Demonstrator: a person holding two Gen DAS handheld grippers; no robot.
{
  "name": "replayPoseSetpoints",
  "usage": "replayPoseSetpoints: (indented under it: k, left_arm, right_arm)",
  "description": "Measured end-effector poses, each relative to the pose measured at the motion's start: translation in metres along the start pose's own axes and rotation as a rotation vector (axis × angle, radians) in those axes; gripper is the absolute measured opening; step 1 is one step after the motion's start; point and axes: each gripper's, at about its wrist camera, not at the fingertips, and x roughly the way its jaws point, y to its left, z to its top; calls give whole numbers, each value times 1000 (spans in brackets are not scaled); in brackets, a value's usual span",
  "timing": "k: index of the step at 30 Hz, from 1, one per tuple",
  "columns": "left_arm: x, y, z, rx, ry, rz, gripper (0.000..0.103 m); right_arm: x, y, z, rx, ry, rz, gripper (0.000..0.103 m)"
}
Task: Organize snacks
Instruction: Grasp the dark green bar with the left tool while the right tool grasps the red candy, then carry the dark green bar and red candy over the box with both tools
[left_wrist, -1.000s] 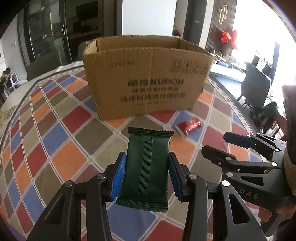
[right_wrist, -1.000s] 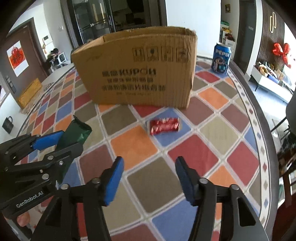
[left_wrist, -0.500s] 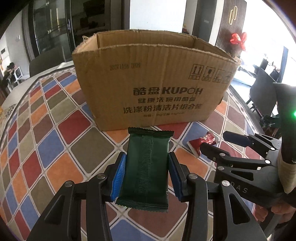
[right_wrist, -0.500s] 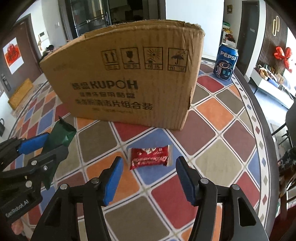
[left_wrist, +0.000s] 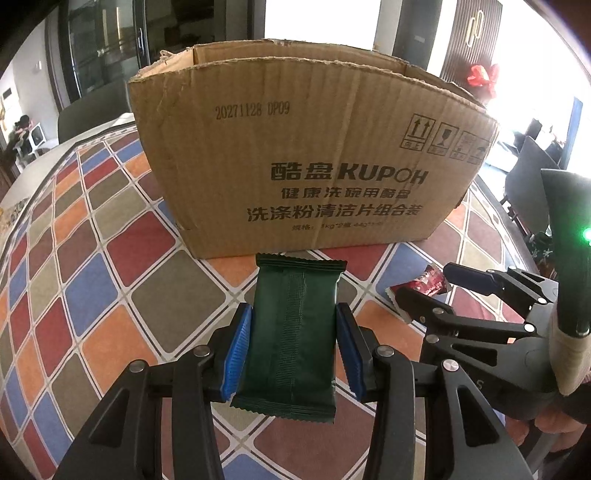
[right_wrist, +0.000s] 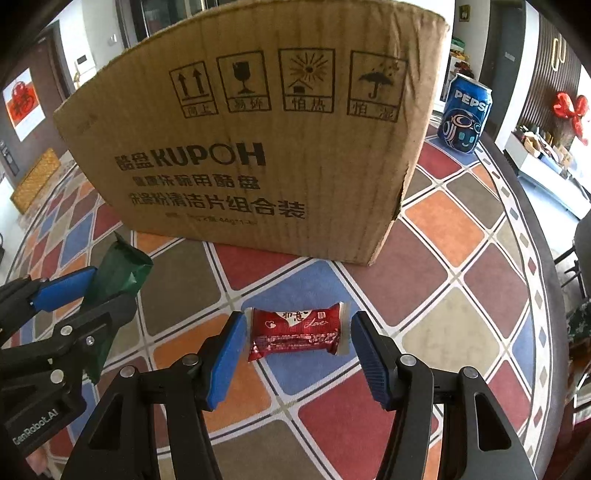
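Observation:
My left gripper (left_wrist: 293, 343) is shut on a dark green snack packet (left_wrist: 295, 332) and holds it above the table, just in front of the open cardboard box (left_wrist: 306, 155). The packet also shows in the right wrist view (right_wrist: 118, 269). A red snack packet (right_wrist: 297, 330) lies on the patterned tablecloth in front of the box (right_wrist: 258, 140). My right gripper (right_wrist: 297, 350) is open, with its blue pads on either side of the red packet, not touching it. In the left wrist view the red packet (left_wrist: 424, 282) is partly hidden behind the right gripper's fingers (left_wrist: 476, 278).
A blue Pepsi can (right_wrist: 465, 112) stands to the right behind the box. The round table (right_wrist: 443, 229) has a tablecloth of coloured diamonds, and its edge curves close on the right. Chairs (left_wrist: 532, 173) stand beyond the table's right side.
Both grippers have moved forward toward the box. The right gripper has come down around the red packet, which now lies between its open pads. The left gripper still holds the green packet.

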Motion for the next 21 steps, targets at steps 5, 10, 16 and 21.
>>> replayPoseSetpoints:
  k: [5,10,16,21]
  left_arm:
    - [0,-2,0,0,2,-1,45]
    - [-3,-3,-1,-1,-4,-2,45]
    - [-18,-2,-2,-8,-30,-10,45]
    - [-37,-3,-2,-7,-67,-21,45]
  right_arm:
    - [3,5,0,-6,-2,-3,55]
    - [3,7,-4,14,-3,19,46]
    - [-13,5,-10,34,-29,27,46]
    - [-36,9,-11,41,-73,36,46]
